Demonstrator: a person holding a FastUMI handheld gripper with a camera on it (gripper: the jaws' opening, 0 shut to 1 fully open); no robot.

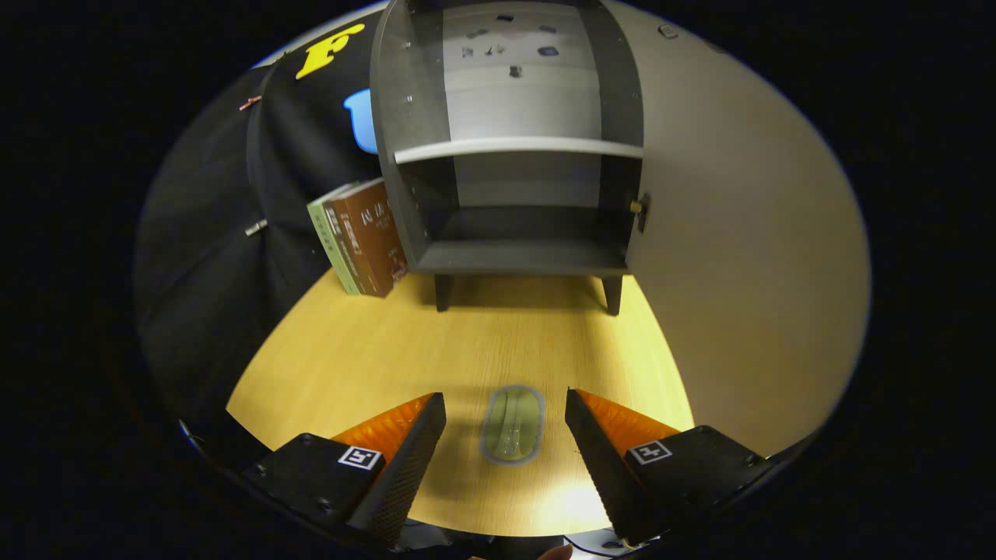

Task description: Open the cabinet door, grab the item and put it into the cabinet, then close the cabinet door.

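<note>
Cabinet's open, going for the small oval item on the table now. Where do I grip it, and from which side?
Grip the oval item across its short width, at its middle, coming down from above. It lies flat on the table with its long axis pointing toward the cabinet, and it already sits between the open fingers of the gripper, so they likely line up with its long sides.

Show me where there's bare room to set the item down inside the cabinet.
The cabinet stands open, door swung right. Both the lower compartment and the shelf above look bare. Books crowd its left side. The open gripper straddles the oval item on the table.
</note>
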